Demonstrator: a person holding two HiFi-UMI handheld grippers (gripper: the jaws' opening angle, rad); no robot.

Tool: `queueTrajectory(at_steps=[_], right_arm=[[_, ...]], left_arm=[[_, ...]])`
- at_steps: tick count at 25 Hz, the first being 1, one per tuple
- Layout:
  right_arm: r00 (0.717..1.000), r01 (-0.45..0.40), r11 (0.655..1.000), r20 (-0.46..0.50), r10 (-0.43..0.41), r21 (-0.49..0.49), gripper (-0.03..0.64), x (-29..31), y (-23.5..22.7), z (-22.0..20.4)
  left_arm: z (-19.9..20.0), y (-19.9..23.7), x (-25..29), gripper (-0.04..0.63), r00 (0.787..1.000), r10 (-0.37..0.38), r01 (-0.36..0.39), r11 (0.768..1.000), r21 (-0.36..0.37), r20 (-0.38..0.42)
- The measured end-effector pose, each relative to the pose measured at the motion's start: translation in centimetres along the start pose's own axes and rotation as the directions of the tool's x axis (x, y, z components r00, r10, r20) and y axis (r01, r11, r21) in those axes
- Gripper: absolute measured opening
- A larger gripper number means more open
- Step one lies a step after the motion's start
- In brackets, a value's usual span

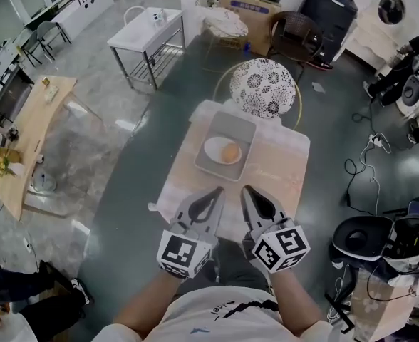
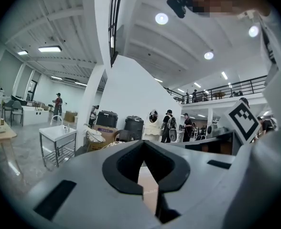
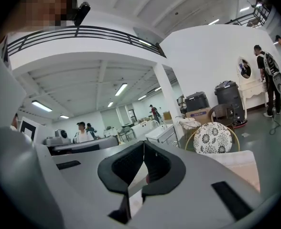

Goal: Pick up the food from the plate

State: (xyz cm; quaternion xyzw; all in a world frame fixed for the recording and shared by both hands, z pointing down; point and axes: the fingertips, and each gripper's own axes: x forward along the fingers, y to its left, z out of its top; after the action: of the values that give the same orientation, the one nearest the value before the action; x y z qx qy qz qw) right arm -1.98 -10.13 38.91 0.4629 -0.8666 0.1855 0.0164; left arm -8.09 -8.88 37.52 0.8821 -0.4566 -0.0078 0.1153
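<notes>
An orange round piece of food (image 1: 230, 152) lies on a white plate (image 1: 214, 149), which rests in a grey tray (image 1: 242, 128) on the small table (image 1: 288, 169). Both grippers hover over the table's near edge, short of the tray. The left gripper (image 1: 219, 190) is shut with nothing in it, its tips meeting (image 2: 143, 143). The right gripper (image 1: 244, 189) is shut too and holds nothing, its jaws closed (image 3: 143, 144). Both gripper views point up at the room, so neither shows the plate or the food.
A patterned round chair (image 1: 262, 86) stands just beyond the table. A white metal cart (image 1: 145, 32) is at the back left, a wooden table (image 1: 28, 128) at the far left. Cables and a black round device (image 1: 358, 239) lie on the floor at the right.
</notes>
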Motion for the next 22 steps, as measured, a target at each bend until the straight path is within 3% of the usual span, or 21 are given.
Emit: queueTrajectory(at_steps=[9,22], right_arm=[[0.998,0.027,0.999,-0.057,-0.024,0.040,0.014,6.6,-4.9,-2.4],[0.983,0.107,0.984,-0.164,-0.083,0.139,0.015,14.8,-14.1,-10.1]], left_arm=[[-1.9,4.5,5.7,0.006,1.000,0.010,-0.010,1.000,0.002,-0.011],[-9.7,9.8,14.1,0.006,0.994,0.002,-0.006,0.999,-0.043,-0.107]])
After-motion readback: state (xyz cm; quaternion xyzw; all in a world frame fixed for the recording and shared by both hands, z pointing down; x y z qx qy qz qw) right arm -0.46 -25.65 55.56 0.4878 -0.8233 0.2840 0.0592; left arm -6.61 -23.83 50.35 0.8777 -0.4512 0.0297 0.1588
